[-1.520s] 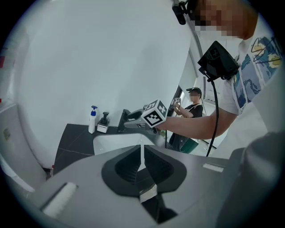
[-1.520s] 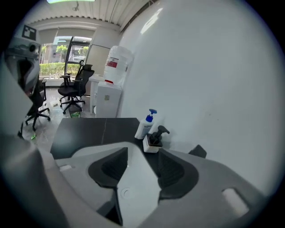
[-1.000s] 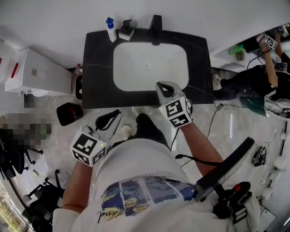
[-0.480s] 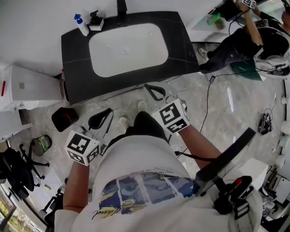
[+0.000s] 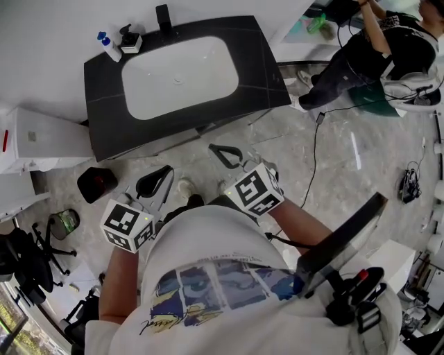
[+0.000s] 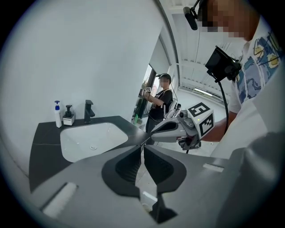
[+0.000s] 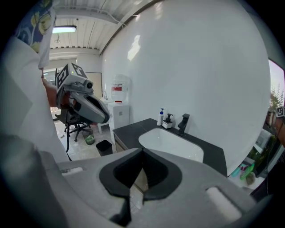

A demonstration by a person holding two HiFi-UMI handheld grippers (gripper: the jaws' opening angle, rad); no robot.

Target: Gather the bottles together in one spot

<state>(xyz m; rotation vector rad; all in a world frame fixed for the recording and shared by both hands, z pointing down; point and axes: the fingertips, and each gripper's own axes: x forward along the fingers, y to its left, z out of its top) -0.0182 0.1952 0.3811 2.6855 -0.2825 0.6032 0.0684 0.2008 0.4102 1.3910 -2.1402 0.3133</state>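
A white bottle with a blue cap (image 5: 105, 44) and a black pump dispenser (image 5: 130, 41) stand side by side at the back left corner of the black sink counter (image 5: 104, 104), next to the black faucet (image 5: 163, 15). The bottle (image 7: 160, 117) and dispenser (image 7: 168, 121) show far off in the right gripper view, and the same bottle (image 6: 57, 115) in the left gripper view. My left gripper (image 5: 158, 182) and right gripper (image 5: 220, 151) hang over the floor in front of the counter, well short of the bottles. Both are shut and empty.
The counter holds a white basin (image 5: 177, 73). A white cabinet (image 5: 41, 135), a black bin (image 5: 97, 184), a small green bin (image 5: 66, 220) and an office chair (image 5: 24, 256) stand at the left. Another person (image 5: 374, 41) works at the upper right, with cables (image 5: 318, 139) on the floor.
Both grippers have drawn back from the counter. The right one was over the counter's front edge and is now over the floor. The bottles have not moved.
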